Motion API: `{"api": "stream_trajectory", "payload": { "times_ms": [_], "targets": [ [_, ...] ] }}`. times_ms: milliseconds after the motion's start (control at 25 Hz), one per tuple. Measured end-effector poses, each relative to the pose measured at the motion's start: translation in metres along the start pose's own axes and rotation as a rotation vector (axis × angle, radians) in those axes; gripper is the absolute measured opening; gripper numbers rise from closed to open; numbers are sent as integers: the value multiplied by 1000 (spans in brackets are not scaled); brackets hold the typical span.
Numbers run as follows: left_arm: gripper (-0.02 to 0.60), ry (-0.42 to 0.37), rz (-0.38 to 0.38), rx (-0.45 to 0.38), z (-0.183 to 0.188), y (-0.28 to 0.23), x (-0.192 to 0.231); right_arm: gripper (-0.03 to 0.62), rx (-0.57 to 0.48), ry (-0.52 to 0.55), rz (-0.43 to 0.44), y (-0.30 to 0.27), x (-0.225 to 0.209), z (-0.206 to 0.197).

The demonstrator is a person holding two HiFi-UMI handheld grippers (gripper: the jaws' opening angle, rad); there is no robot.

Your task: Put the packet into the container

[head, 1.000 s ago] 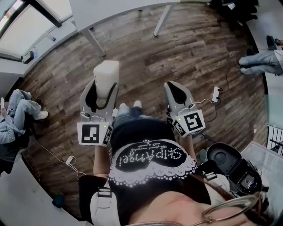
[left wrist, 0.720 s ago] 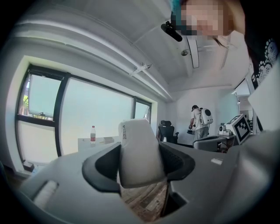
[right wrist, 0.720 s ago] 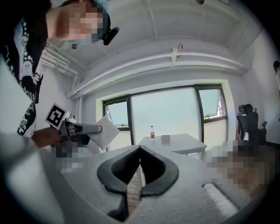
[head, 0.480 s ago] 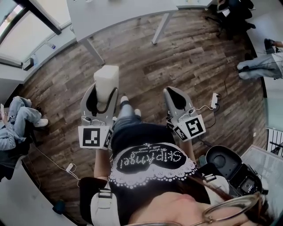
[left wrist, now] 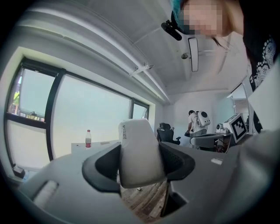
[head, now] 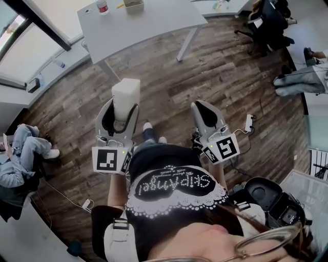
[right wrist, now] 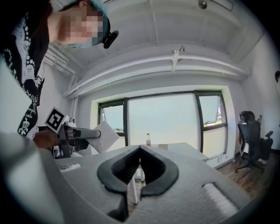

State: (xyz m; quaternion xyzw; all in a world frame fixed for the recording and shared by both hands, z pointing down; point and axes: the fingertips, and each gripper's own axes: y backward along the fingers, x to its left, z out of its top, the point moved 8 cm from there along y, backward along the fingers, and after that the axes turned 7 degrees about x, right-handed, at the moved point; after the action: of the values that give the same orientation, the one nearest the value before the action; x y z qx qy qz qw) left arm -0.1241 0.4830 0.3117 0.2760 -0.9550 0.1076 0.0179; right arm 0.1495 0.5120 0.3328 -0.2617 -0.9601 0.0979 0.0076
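A white packet [head: 125,96] stands up between the jaws of my left gripper [head: 124,106], which is shut on it; in the left gripper view the packet [left wrist: 139,151] fills the gap between both pads. My right gripper [head: 203,108] is held alongside over the wooden floor, jaws closed tip to tip with nothing in them [right wrist: 140,149]. Ahead stands a white table [head: 148,23] with a small container [head: 133,4] and a red-labelled bottle [head: 102,6] at its far edge. In the right gripper view the packet [right wrist: 104,134] shows to the left.
A seated person [head: 20,153] is at the left and another person's legs [head: 302,79] at the right. An office chair [head: 266,20] stands beyond the table. A black open case [head: 266,197] lies at lower right, with a power strip [head: 250,123] and cables on the floor.
The view has moved forward across the floor: the table has come closer, and the bottle and container on it now show. Both grippers keep their hold and pose.
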Motion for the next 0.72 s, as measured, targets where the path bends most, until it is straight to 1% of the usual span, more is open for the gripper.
{"api": "stream_trajectory", "payload": {
  "times_ms": [280,480,640,720],
  "targets": [
    [267,-6,-22,-3,0,-4,26,0,-6,7,-8,-28,8,3],
    [267,-6,-10,3,-2,1,44,0,-8,11,-13,-41,17,6],
    [267,9,-1,8,-7,4,54,0,18,49,-8,-50,25,5],
    [267,15,0,11,-8,6,57,0,21,51,-6,-52,28,6]
  ]
}}
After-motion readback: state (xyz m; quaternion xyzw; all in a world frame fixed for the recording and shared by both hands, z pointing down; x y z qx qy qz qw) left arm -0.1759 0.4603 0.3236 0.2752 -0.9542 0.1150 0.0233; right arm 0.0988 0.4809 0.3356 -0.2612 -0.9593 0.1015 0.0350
